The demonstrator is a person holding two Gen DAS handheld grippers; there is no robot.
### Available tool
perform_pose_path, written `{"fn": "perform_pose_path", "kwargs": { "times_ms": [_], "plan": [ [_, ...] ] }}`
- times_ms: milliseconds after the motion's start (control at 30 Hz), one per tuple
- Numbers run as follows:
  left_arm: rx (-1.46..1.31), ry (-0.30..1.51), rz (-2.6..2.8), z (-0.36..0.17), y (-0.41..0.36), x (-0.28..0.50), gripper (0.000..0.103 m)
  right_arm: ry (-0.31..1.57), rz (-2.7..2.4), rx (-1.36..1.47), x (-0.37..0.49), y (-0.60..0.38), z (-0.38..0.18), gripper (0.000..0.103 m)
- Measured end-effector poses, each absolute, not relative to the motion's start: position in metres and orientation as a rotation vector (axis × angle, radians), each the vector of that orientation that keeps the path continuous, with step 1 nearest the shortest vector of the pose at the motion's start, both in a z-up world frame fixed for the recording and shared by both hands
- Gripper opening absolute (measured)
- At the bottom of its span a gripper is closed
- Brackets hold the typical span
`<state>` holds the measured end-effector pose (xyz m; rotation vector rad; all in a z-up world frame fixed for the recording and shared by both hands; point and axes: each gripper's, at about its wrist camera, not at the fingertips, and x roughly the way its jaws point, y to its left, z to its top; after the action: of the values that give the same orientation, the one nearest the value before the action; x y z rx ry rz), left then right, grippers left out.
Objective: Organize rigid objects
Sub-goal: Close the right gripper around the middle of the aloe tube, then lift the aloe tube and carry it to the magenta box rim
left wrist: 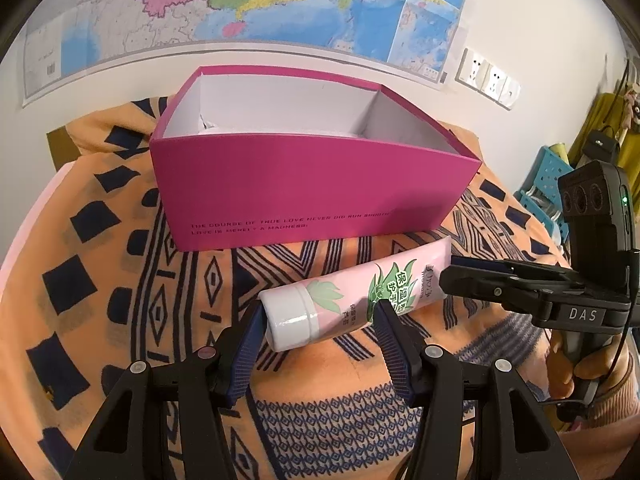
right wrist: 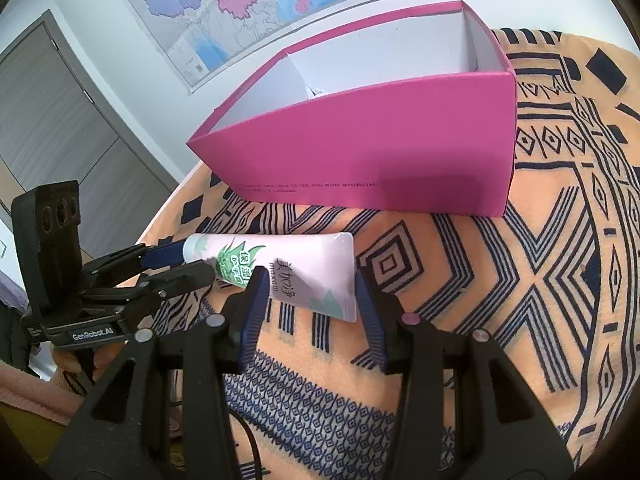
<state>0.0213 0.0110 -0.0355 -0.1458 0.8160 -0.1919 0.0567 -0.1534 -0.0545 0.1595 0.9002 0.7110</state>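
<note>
Pink tube (left wrist: 352, 300) (one) clamped by both left gripper (left wrist: 320, 320) and right gripper (right wrist: 308, 292); one magenta box (left wrist: 312, 184).

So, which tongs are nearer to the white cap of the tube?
Left. The left tongs flank the tube at its white cap; the right tongs flank the flat crimped end, far from the cap.

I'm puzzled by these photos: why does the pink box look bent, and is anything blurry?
Left wrist view: the fisheye lens bows the pink box and darkens the corners; the tube stays sharp. Right wrist view: same bending, a soft shadow on the box's front wall, no real blur.
</note>
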Motion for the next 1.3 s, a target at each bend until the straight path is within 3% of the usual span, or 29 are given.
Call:
{"fn": "perform_pose_path", "kwargs": {
  "times_ms": [1300],
  "plan": [
    [-0.1, 0.725, -0.203, -0.004, 0.003, 0.03, 0.056, 0.793, 0.713, 0.125, 0.057, -0.162, -0.019, 0.047]
  ]
}}
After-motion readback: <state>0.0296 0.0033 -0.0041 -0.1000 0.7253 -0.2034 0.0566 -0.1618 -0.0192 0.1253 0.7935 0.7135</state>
